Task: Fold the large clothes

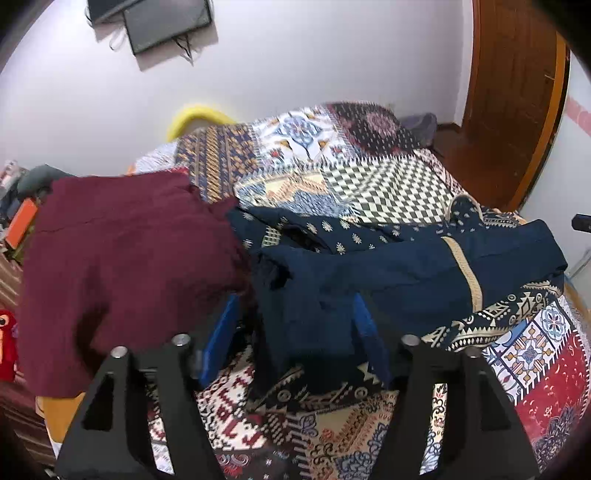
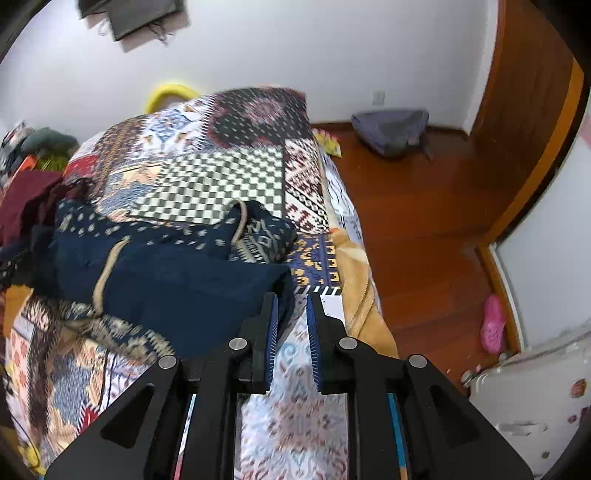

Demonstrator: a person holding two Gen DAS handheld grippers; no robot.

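A navy garment (image 1: 388, 273) with a beige trim band and a printed panel lies bunched across the patchwork bedspread (image 1: 369, 181). My left gripper (image 1: 295, 299) is open, its blue fingers (image 1: 221, 339) set wide on either side of a hanging navy fold without pressing it. A maroon garment (image 1: 122, 266) lies just left of it. In the right wrist view, my right gripper (image 2: 291, 297) stands at the right corner of the navy garment (image 2: 177, 280). Its pads (image 2: 271, 332) are a narrow gap apart, bedspread (image 2: 221, 177) shows between them, and the cloth edge touches only the left finger's tip.
The bed's right edge drops to a wooden floor (image 2: 424, 221) with a grey bag (image 2: 391, 133), a pink shoe (image 2: 493, 325) and a white case (image 2: 535, 387). A wooden door (image 1: 517, 92) stands at the right. A screen (image 1: 166, 26) hangs on the far wall.
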